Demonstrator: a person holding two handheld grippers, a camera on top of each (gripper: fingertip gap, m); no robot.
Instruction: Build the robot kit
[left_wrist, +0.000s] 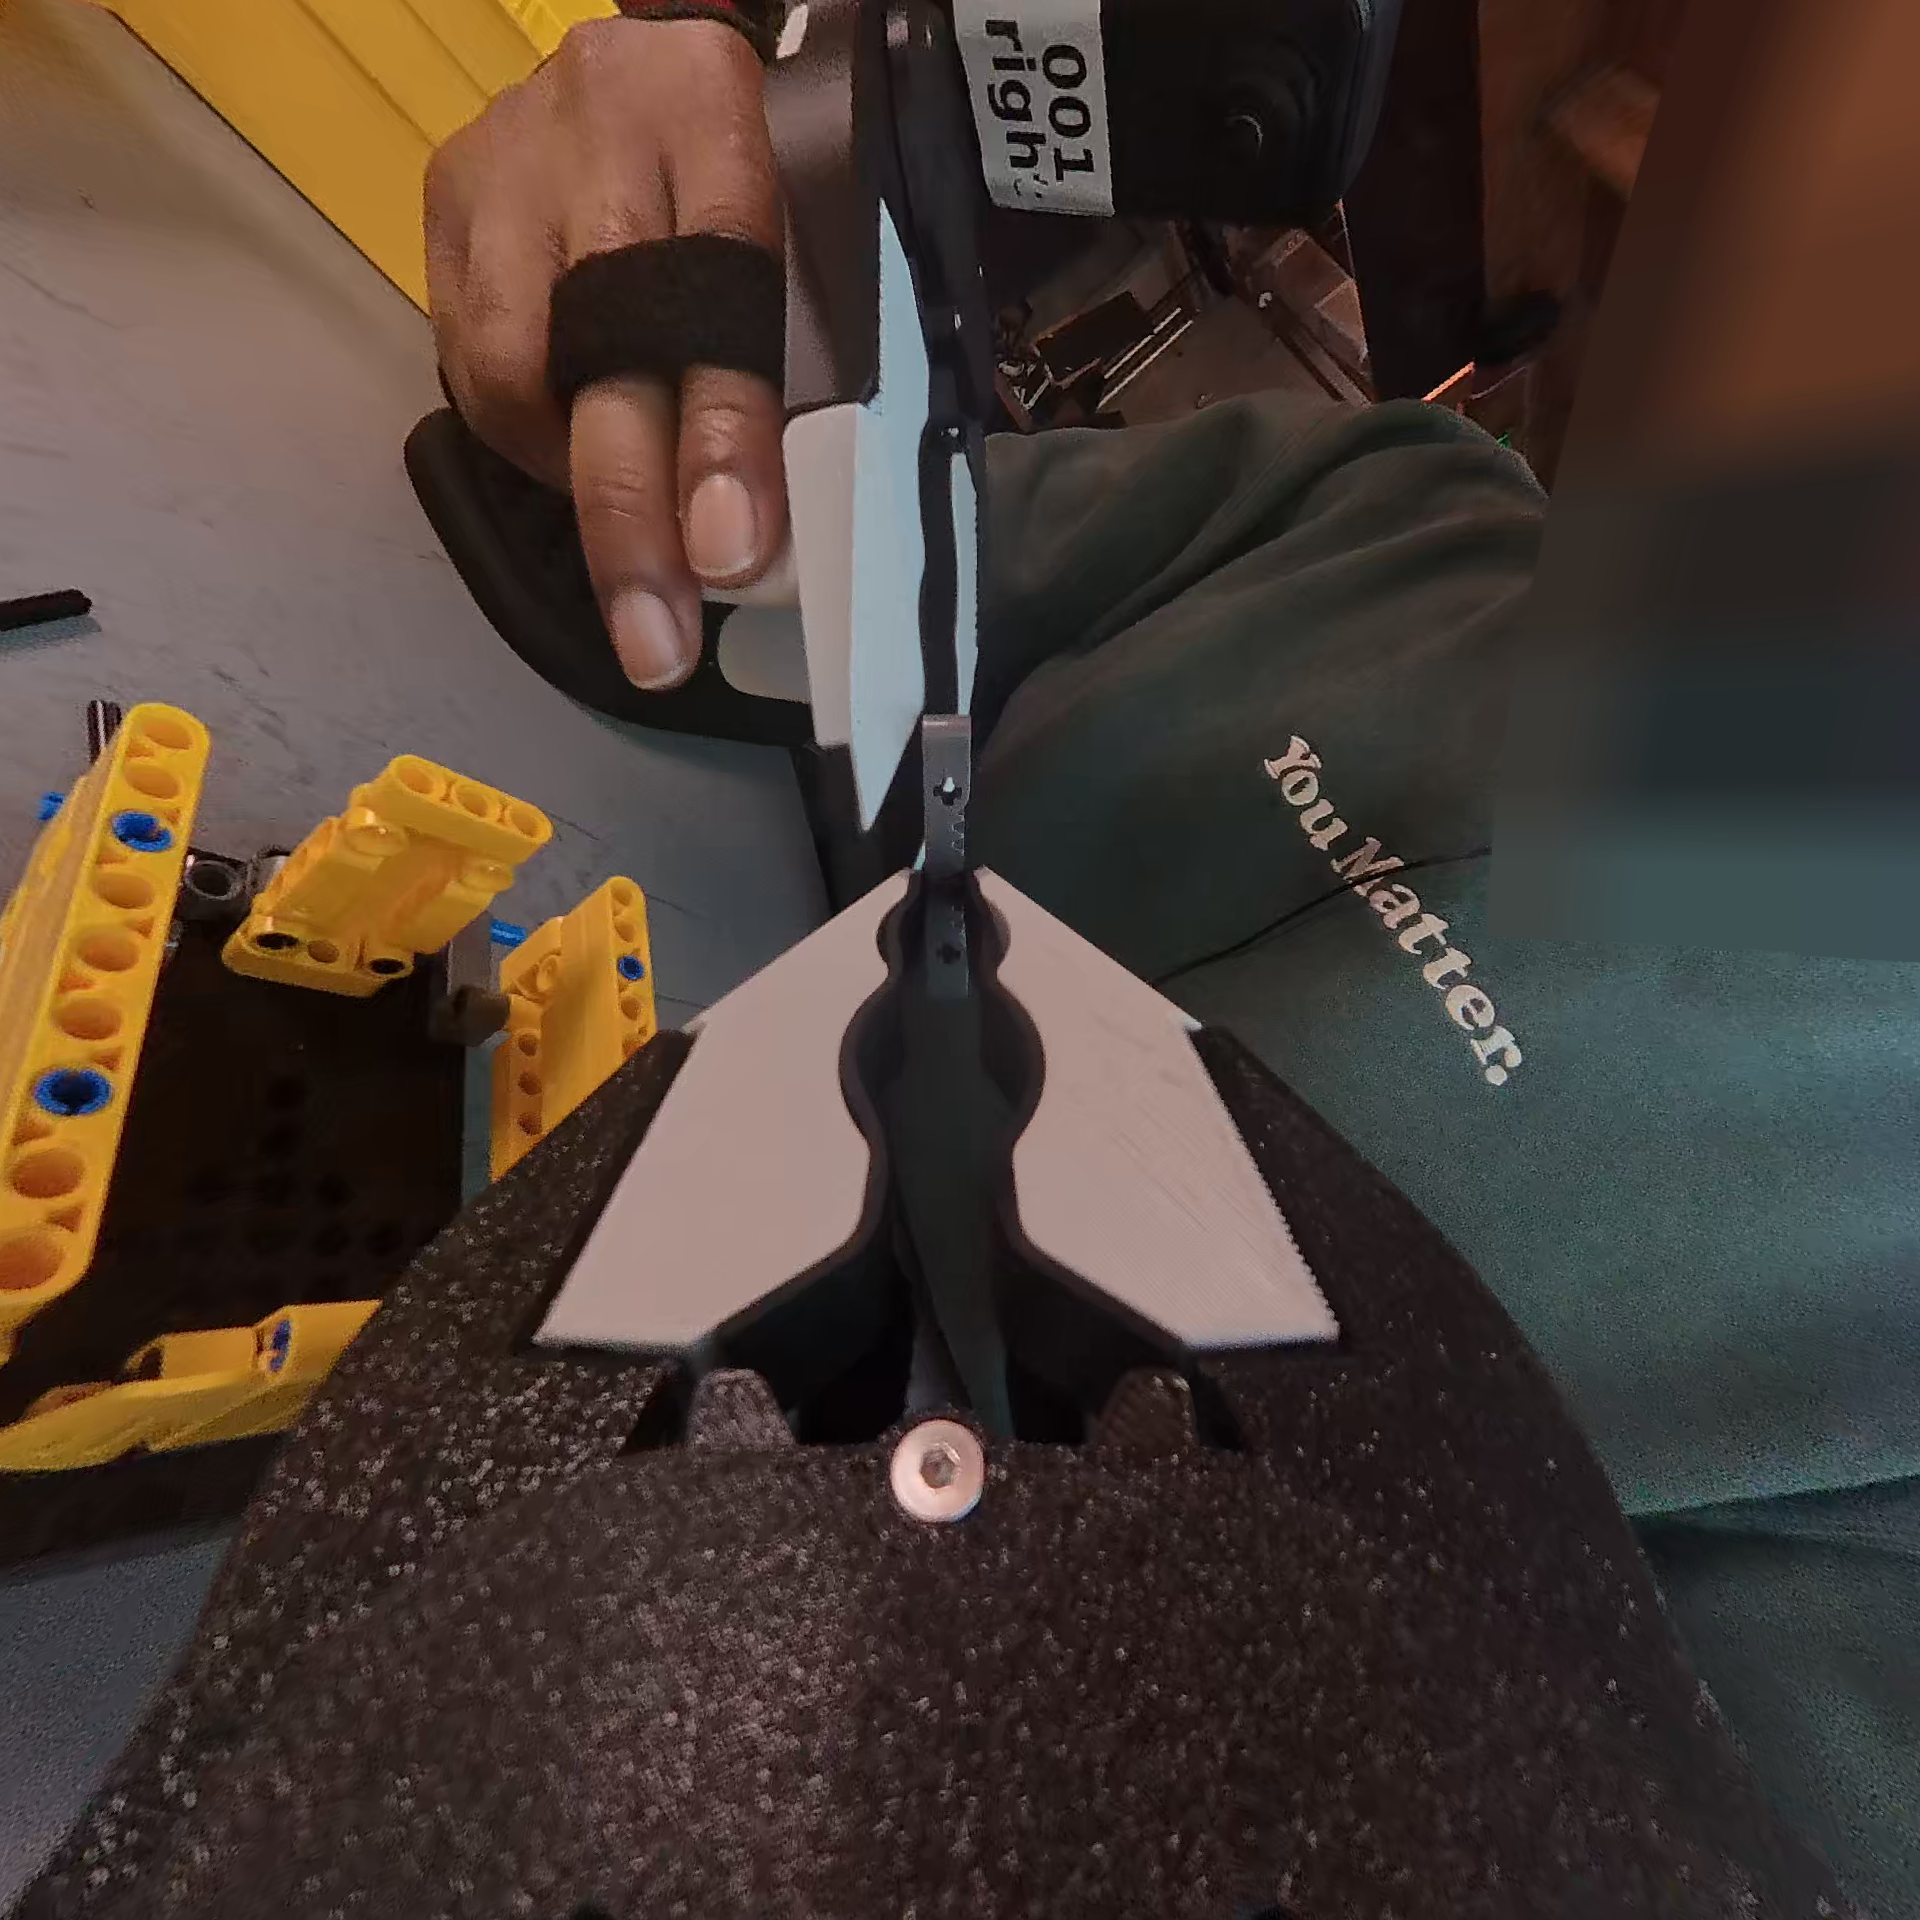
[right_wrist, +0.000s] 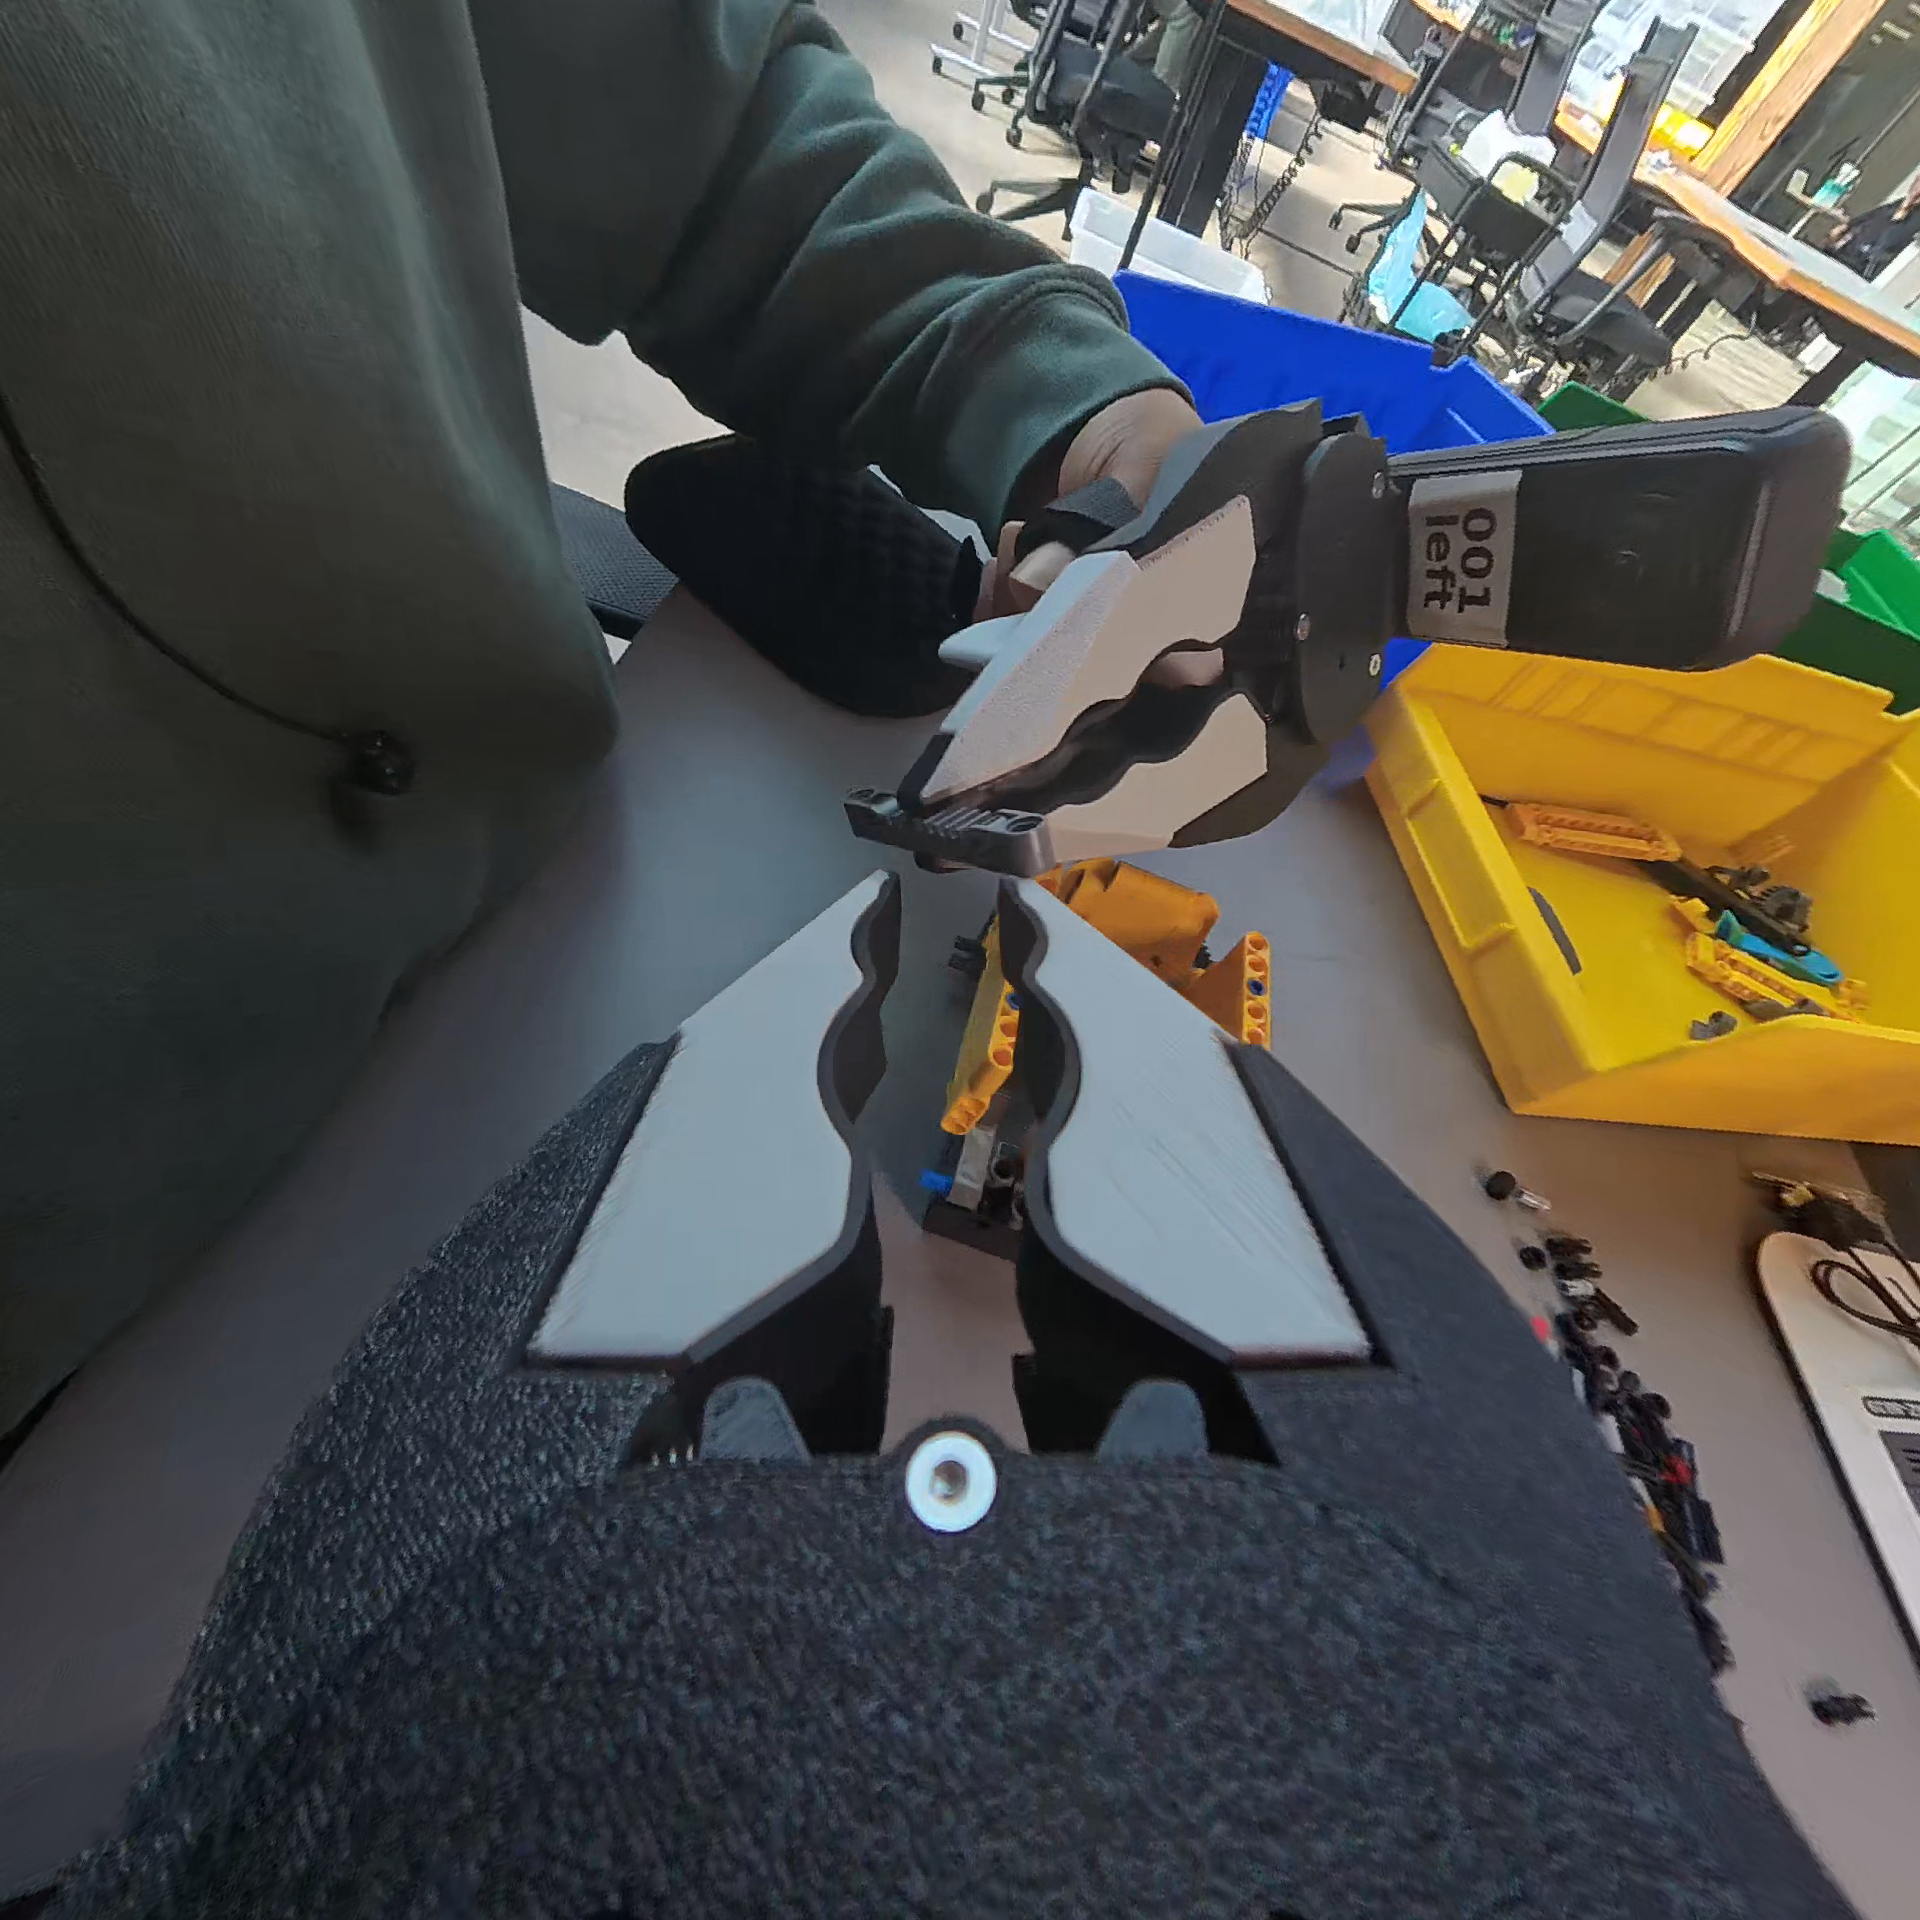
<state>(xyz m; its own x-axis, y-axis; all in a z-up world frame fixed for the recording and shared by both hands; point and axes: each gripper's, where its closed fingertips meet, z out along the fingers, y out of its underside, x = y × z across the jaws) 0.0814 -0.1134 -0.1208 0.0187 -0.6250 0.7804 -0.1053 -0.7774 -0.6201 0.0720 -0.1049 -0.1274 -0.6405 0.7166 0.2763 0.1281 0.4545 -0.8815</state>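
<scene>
Left gripper (left_wrist: 943, 883) clamped on a black beam (right_wrist: 940, 826), held in the air above the bench (right_wrist: 665, 831) near its front edge, just ahead of the right gripper (right_wrist: 948, 899). Right gripper's jaws parted, gripping nothing, tips just short of the beam. Below, on the bench: a yellow and black brick model (left_wrist: 208, 1039). Toward the right edge, a yellow bin (right_wrist: 1621, 727) with loose parts; black pins (right_wrist: 1621, 1382) scattered nearby. Green sleeve (right_wrist: 831, 239) behind.
</scene>
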